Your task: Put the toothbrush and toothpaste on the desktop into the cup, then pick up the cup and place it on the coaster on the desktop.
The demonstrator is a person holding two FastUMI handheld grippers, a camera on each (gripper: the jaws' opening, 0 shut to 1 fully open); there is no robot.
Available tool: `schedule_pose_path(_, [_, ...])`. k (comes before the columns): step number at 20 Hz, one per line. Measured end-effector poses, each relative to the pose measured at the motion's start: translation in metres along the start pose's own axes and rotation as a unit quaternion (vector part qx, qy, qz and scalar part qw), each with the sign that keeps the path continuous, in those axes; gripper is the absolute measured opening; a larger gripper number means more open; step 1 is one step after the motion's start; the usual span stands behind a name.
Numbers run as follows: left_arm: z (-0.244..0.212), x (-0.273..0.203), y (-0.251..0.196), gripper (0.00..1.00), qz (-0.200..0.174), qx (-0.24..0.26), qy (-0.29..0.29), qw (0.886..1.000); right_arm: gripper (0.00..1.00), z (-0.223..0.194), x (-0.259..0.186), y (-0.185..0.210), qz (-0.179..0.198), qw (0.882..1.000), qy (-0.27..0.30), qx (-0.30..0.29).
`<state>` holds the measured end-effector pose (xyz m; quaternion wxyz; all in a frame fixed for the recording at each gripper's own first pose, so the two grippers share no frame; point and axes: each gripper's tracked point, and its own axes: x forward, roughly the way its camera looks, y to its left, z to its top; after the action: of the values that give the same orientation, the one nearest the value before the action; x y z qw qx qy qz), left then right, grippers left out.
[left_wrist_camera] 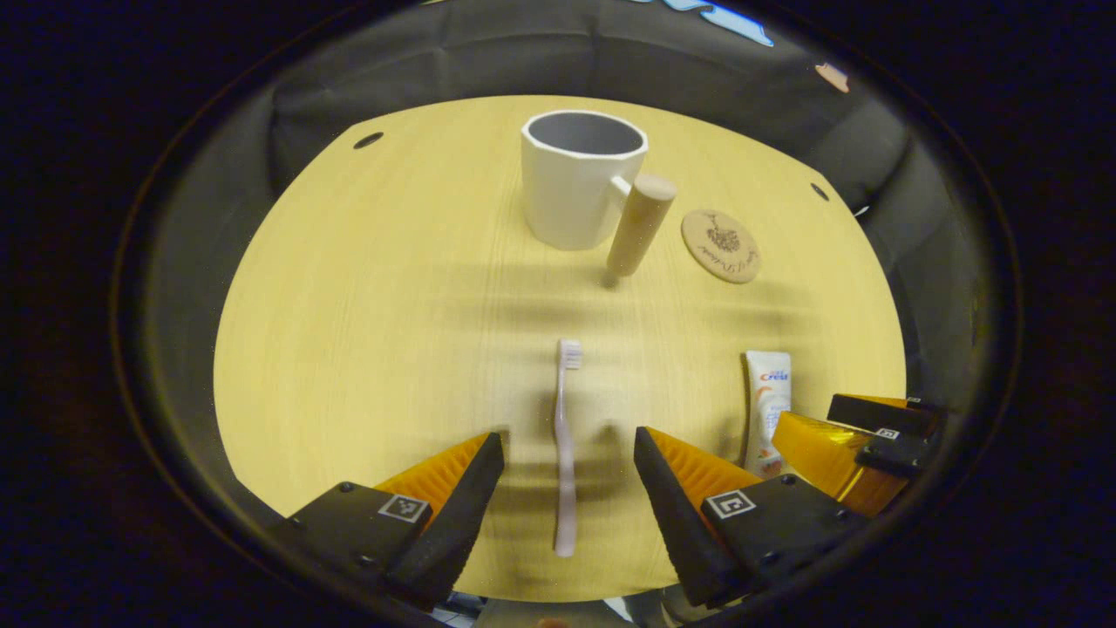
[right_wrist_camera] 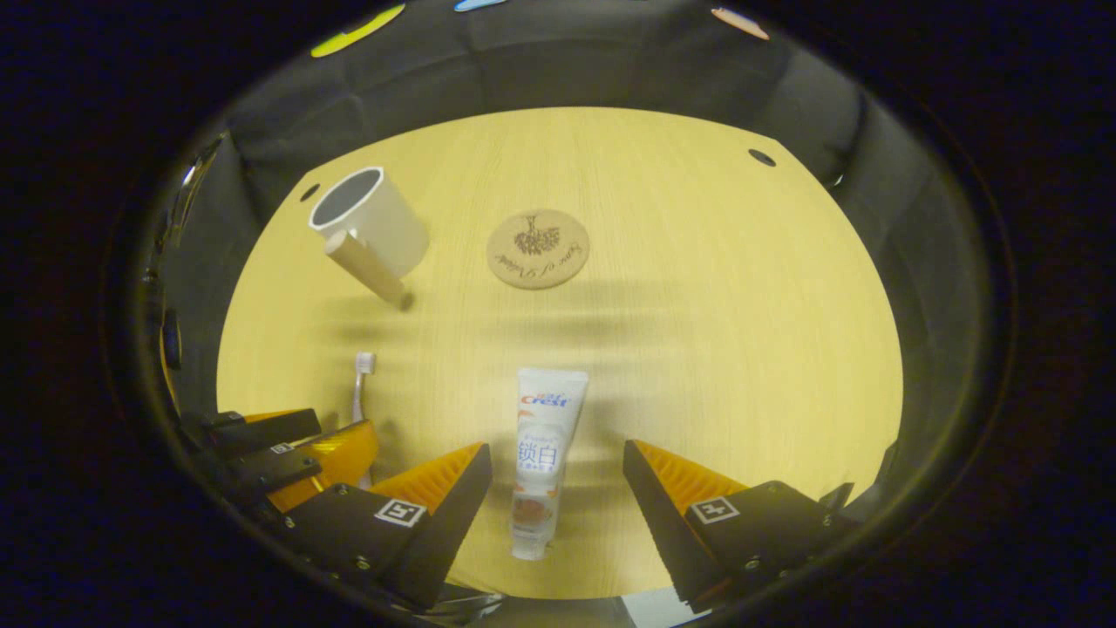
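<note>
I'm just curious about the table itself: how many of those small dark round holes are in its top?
3. The left gripper view shows two holes, far left and far right; the right gripper view adds another beside the cup. The near edge may hide more.

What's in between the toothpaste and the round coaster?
Nothing: bare tabletop. In the right gripper view, the toothpaste lies nearer the camera than the coaster, with empty wood between them.
</note>
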<state>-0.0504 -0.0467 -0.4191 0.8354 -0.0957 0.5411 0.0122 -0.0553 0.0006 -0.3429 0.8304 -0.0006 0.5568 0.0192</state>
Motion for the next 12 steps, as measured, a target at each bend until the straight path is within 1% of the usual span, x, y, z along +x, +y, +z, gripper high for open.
schedule_pose_path(4, [-0.009,0.013,0.005,0.99,0.016,0.007,0.029,0.999,0.94,-0.01,0.012,0.001,-0.006,1.0,0.029,-0.008])
schedule_pose_path(6, [-0.013,0.017,0.006,0.99,0.019,0.002,0.041,0.999,0.94,-0.012,0.016,0.001,-0.008,0.999,0.037,-0.01])
schedule_pose_path(8, [-0.015,0.019,0.011,0.99,0.03,0.003,0.05,0.998,0.94,-0.014,0.019,0.0,-0.011,0.999,0.045,-0.012])
schedule_pose_path(12, [-0.014,0.021,0.008,0.98,0.035,0.008,0.056,0.998,0.94,-0.019,0.026,0.0,-0.014,0.998,0.06,-0.013])
